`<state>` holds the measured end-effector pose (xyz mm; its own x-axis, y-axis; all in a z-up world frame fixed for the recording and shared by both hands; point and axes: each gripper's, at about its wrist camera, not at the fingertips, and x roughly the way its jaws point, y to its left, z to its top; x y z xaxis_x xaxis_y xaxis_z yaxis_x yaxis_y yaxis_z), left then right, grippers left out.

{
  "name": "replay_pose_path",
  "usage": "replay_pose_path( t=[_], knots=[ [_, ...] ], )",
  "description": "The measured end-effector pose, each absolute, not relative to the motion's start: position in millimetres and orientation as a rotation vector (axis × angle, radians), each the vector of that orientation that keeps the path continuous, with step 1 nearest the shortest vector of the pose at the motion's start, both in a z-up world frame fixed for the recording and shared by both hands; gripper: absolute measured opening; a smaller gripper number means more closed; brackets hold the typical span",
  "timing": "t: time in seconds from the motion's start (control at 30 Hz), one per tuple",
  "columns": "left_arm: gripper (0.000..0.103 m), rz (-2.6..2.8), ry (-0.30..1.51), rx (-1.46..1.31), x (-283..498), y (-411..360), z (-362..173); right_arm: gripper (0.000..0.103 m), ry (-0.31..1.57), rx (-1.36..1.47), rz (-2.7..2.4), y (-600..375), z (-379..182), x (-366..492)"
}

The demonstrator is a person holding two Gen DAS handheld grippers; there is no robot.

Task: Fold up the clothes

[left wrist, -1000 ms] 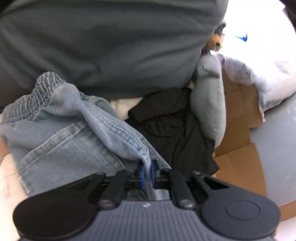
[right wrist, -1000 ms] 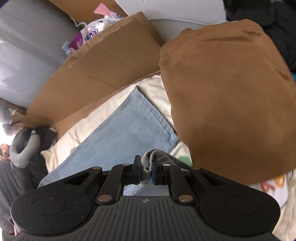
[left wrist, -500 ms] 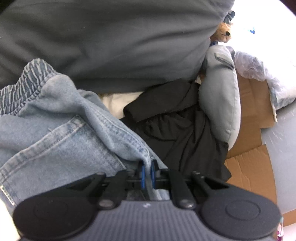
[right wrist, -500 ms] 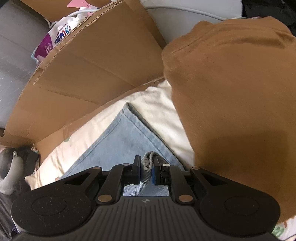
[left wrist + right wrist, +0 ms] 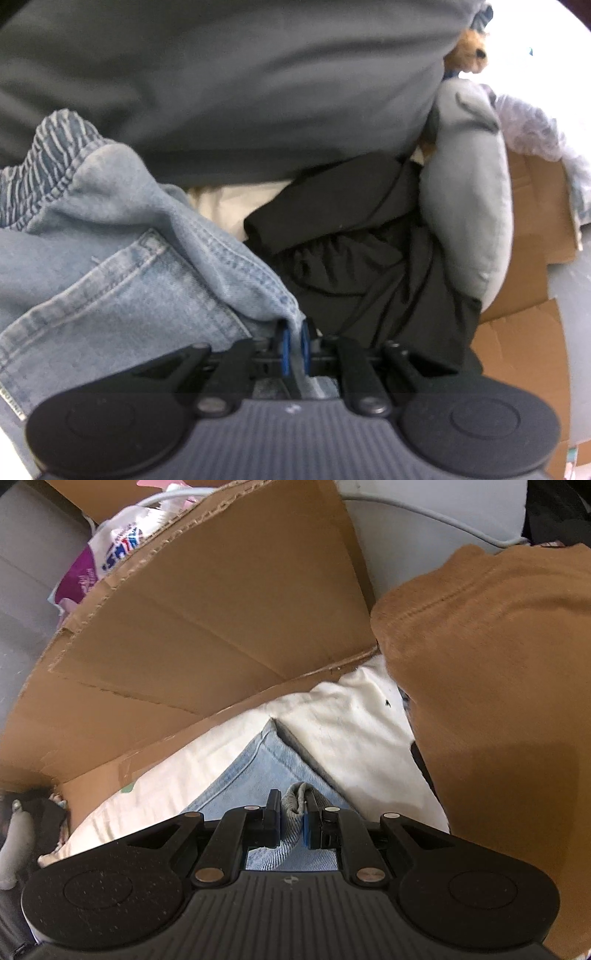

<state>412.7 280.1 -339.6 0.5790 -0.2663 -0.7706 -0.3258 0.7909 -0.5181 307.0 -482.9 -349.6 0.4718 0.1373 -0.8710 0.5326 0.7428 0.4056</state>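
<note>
Light blue jeans (image 5: 122, 266) with an elastic waistband and a back pocket fill the left of the left wrist view. My left gripper (image 5: 294, 345) is shut on a fold of their denim edge. In the right wrist view a leg of the same jeans (image 5: 266, 771) lies on a cream sheet (image 5: 343, 720), and my right gripper (image 5: 293, 823) is shut on a bunched hem of the jeans, grey inside out. The cloth between both pairs of pads hides how much is pinched.
A big grey cushion (image 5: 221, 81), a black garment (image 5: 369, 266), a grey neck pillow (image 5: 469, 206) and cardboard (image 5: 532, 221) lie ahead of the left gripper. Right view: a large cardboard flap (image 5: 221, 620), a brown garment (image 5: 498, 701), a printed plastic bag (image 5: 110, 554).
Both grippers have sunk toward the bed with the jeans still pinched. In the right view the jeans leg has shortened and the cardboard and brown garment have come closer.
</note>
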Motion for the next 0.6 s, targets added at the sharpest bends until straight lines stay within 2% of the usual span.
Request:
replay_pose_path(
  t=[0.13,0.23,0.33,0.6],
  knots=[
    [0.019,0.018,0.991,-0.728,414,279,-347,0.010,1.061,0.722,-0.294,-482,-361,323],
    [0.020,-0.009,1.015,-0.723,414,274,-351,0.011,1.089,0.709,-0.302,-475,-371,332],
    [0.020,-0.022,1.024,-0.740,413,273,-356,0.023,1.103,0.688,-0.291,-465,-367,333],
    [0.021,-0.056,1.061,-0.813,412,276,-376,0.029,1.152,0.492,-0.219,-432,-315,327]
  ],
)
